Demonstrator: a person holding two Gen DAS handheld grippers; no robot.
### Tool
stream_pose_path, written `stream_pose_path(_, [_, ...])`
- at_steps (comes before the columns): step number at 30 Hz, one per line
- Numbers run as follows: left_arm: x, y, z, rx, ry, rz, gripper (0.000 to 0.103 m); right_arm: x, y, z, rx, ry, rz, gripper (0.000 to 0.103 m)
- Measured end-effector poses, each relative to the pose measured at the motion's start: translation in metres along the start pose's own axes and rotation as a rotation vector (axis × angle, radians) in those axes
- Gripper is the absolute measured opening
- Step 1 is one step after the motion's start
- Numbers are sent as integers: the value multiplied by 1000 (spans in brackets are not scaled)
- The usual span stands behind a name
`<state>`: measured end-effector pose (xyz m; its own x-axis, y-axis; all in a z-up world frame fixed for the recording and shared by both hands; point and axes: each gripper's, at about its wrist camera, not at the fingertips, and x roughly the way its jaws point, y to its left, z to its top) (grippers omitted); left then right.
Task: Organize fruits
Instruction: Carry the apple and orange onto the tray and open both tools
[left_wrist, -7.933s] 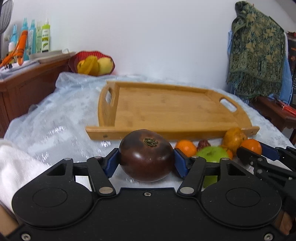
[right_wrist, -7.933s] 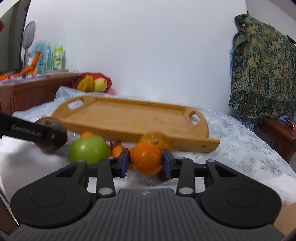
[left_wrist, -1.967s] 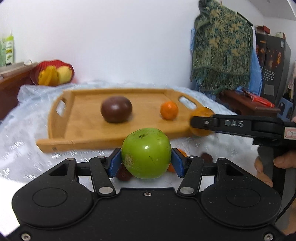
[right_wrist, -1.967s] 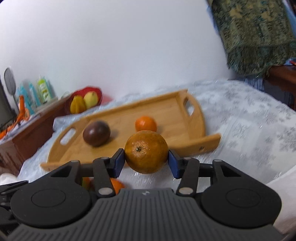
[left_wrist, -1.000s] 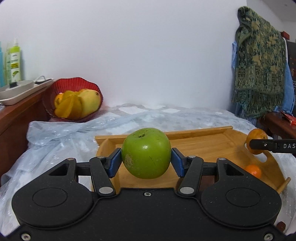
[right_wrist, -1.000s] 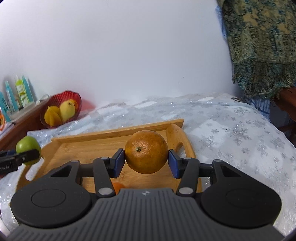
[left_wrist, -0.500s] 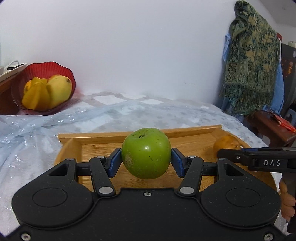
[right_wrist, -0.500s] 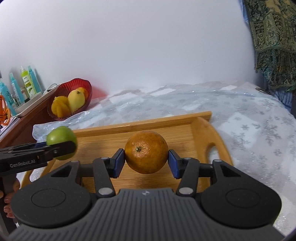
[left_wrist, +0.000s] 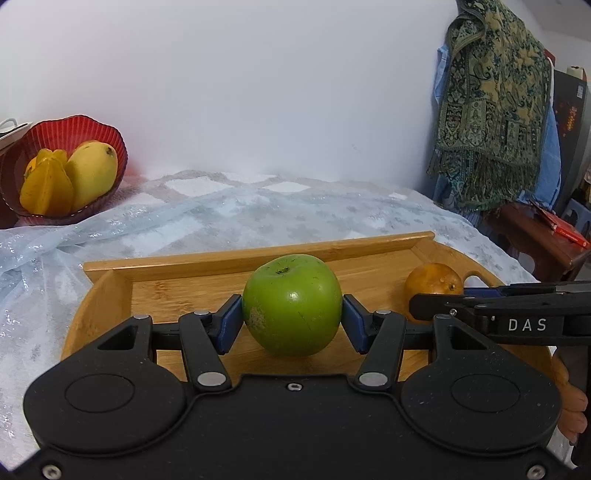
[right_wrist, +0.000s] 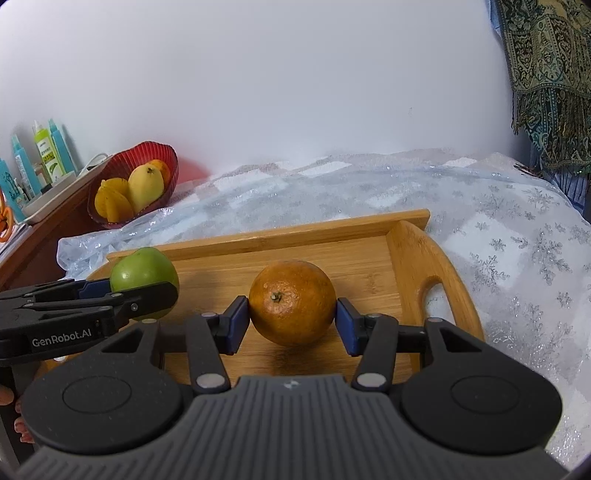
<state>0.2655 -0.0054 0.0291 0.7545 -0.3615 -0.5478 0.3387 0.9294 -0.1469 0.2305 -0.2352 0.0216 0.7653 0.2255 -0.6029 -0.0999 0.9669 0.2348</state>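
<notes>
My left gripper (left_wrist: 291, 321) is shut on a green apple (left_wrist: 291, 304) and holds it low over the wooden tray (left_wrist: 258, 254), near its back left part. My right gripper (right_wrist: 291, 323) is shut on a dull orange (right_wrist: 291, 306) low over the tray's (right_wrist: 406, 258) right part, beside the handle cut-out. The apple also shows in the right wrist view (right_wrist: 144, 273), and the orange in the left wrist view (left_wrist: 432, 282). The fruit placed earlier in the tray is hidden behind the gripper bodies.
A red bowl (left_wrist: 74, 133) with yellow fruit stands at the back left by the wall; it also shows in the right wrist view (right_wrist: 155, 158). Bottles (right_wrist: 44, 155) stand on a wooden sideboard at left. A patterned cloth (left_wrist: 491, 110) hangs at right. The table has a white snowflake cover (right_wrist: 517, 229).
Both grippers have dropped lower over the tray with their fruit still held. The two grippers stand closer side by side than a second ago.
</notes>
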Motion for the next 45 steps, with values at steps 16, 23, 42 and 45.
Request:
stream_pose_path(16, [5,-10,-5,24,22,-1,55,2,1,-1,-5,8,-5,54])
stream_pose_path(23, [5,-11,-6,36,19,1,55,3,1,-1,-6,8,-5,55])
stream_pose_path(42, [0,-13,-6,69,1,1,61,1,-1,0,18,-4,-10,64])
stream_pose_path(45, [1,-14,-8,80,6,9,61,1,-1,0,20,-5,-10,64])
